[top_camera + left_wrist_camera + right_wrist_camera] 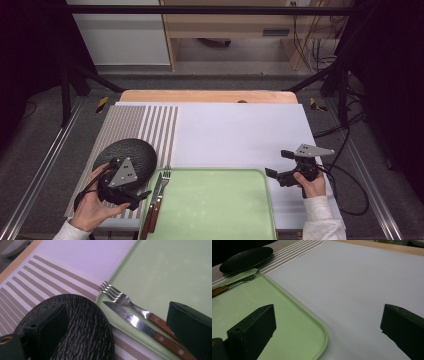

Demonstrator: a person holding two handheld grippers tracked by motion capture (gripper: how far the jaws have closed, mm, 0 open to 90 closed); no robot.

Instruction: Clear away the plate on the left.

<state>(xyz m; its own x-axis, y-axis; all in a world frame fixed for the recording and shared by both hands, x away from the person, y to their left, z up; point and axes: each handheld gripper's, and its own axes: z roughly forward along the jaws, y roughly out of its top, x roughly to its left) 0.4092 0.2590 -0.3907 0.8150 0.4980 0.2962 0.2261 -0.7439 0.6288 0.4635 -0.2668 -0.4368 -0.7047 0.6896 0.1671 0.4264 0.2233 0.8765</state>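
Currently hovering, left gripper (131, 192) gaping over black plate (131, 155), right gripper (280, 172) gaping at three o'clock; risking nudging knife (153, 205) and fork (161, 192) off green tray (215, 207).

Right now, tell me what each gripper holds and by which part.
Nothing is held. The left gripper hangs open near the black plate, and the right gripper is open over the green tray's corner.
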